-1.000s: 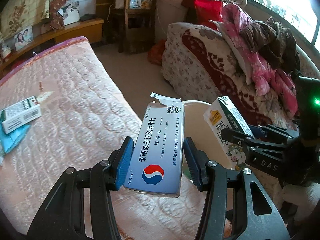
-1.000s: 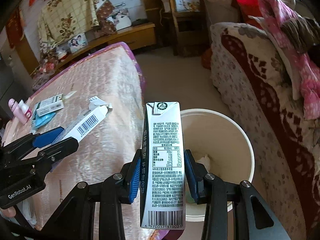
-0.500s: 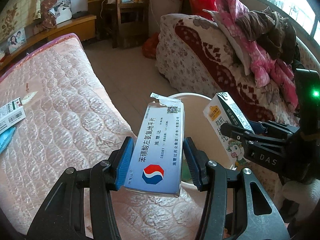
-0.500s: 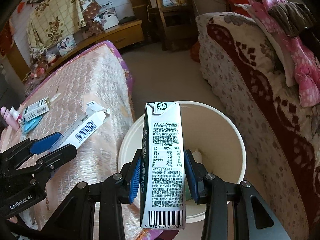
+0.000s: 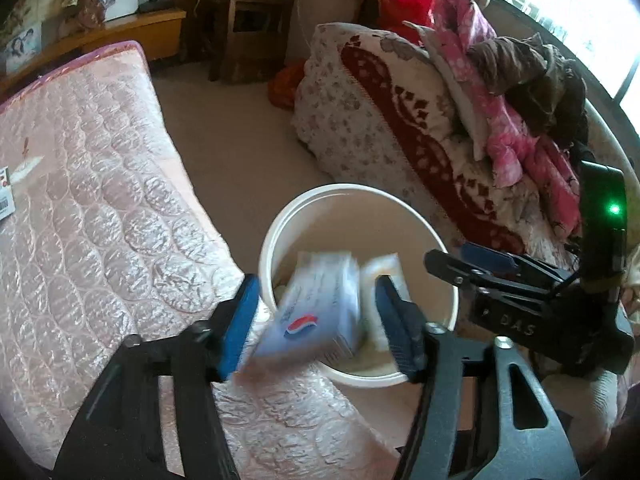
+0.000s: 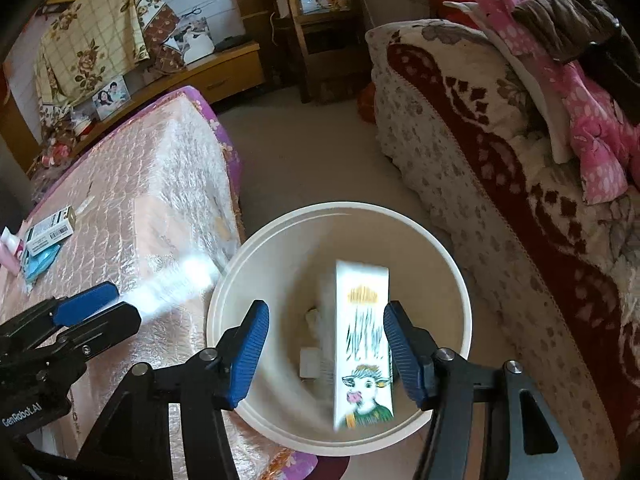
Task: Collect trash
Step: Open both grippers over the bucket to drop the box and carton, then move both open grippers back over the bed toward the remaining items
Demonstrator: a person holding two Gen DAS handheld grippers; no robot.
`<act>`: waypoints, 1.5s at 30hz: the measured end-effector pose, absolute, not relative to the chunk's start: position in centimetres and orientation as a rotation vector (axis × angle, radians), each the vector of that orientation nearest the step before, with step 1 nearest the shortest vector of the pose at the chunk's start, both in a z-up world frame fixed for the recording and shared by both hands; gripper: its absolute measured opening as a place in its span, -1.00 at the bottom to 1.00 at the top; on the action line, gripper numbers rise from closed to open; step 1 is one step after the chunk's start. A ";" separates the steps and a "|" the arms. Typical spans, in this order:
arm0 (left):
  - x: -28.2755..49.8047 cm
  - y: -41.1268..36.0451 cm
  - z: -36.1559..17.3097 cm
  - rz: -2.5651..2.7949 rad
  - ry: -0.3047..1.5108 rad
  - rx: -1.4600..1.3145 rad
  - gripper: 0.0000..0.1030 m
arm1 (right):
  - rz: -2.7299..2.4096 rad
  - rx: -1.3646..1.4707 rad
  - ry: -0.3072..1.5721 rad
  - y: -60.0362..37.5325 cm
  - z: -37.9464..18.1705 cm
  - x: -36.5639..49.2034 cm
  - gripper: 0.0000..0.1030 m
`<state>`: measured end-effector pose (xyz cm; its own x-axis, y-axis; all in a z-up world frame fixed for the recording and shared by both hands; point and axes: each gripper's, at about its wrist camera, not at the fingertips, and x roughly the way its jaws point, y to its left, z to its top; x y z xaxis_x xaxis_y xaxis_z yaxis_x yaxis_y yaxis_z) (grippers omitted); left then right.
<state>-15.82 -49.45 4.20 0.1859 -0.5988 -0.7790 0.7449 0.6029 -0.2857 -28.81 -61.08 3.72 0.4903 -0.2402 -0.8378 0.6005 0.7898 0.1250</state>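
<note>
Both grippers, left (image 5: 316,320) and right (image 6: 326,354), are opening, pinching nothing, while the light, stiff medicine box (image 5: 316,312) and milk carton (image 6: 362,344) fall into the bucket (image 6: 224,288).

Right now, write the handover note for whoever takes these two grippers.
Left gripper: jaws opening, the blue medicine box blurred between them, dropping over the white bin.
Right gripper: jaws opening, the milk carton loose between them, falling into the bin.
Done: both pieces released over the bin.
Left: a small box, a blue packet and a pink item on the pink mattress.
</note>
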 end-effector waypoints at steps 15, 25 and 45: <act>-15.7 -46.0 5.0 -0.859 0.927 0.232 0.22 | -0.492 0.421 0.940 -59.0 3.8 -27.9 0.12; -13.8 -41.0 5.8 -0.753 0.891 0.216 0.22 | -0.421 0.382 0.934 -55.6 5.5 -25.5 0.17; -3.9 -19.1 6.3 -0.405 0.889 0.097 0.22 | -0.119 0.274 0.986 -41.9 5.5 -15.6 0.28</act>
<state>-3.93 -19.08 6.34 0.5601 -0.3036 -0.7708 0.3828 0.9200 -0.0842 -15.64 -41.90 5.52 0.5486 0.0244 -0.8357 0.2225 0.9593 0.1741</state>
